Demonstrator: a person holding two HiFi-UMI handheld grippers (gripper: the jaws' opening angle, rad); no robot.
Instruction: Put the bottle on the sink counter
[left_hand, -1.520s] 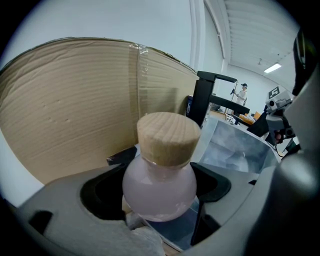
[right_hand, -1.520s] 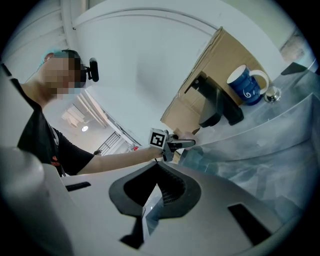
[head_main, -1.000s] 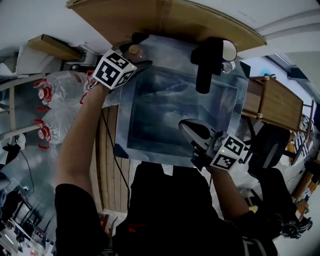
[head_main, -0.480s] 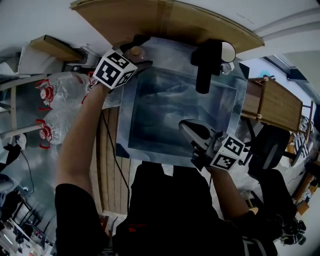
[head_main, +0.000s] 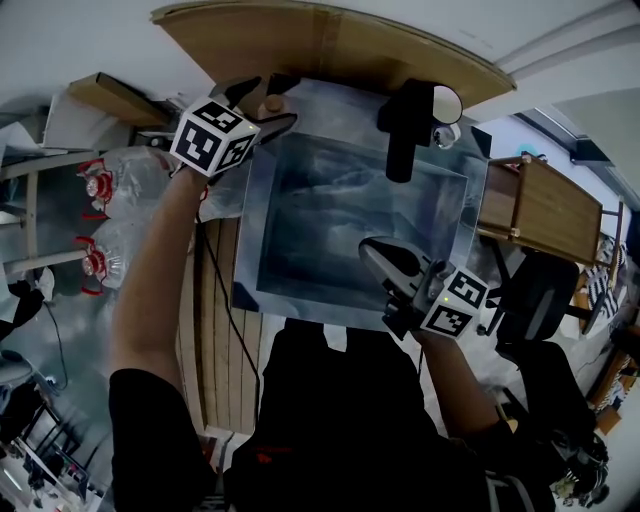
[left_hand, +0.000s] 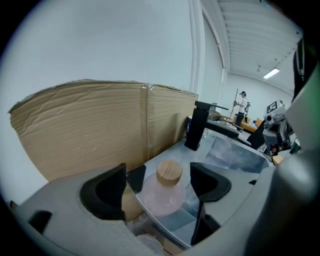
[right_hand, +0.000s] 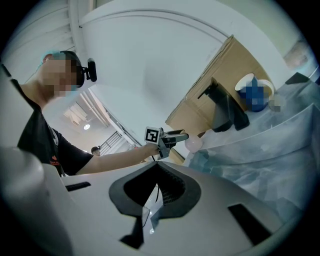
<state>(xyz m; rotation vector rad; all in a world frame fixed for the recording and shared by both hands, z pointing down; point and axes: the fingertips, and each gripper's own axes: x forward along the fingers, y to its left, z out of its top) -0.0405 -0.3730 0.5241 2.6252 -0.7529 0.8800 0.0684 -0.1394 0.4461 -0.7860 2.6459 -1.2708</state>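
Note:
A pale pink bottle (left_hand: 164, 194) with a wooden cap stands upright on the steel sink counter (left_hand: 172, 149), at its back left corner by the cardboard. My left gripper (left_hand: 157, 182) is open, one finger on each side of the bottle and a gap on both sides. The head view shows the bottle (head_main: 271, 101) between that gripper's (head_main: 266, 107) fingers at the upper left. My right gripper (head_main: 374, 252) is shut on nothing and hovers over the front right edge of the sink basin (head_main: 330, 225). In its own view the right gripper (right_hand: 156, 170) has its pads pressed together.
A black faucet (head_main: 400, 130) rises from the back rim, with a white cup (head_main: 452, 105) beside it. A cardboard sheet (head_main: 330, 40) stands behind the sink. Large water jugs (head_main: 110, 185) lie to the left. A wooden table (head_main: 545, 205) is at the right.
My left gripper has opened and drawn back a little to the left, leaving the bottle standing on the counter. The right gripper has stayed in place.

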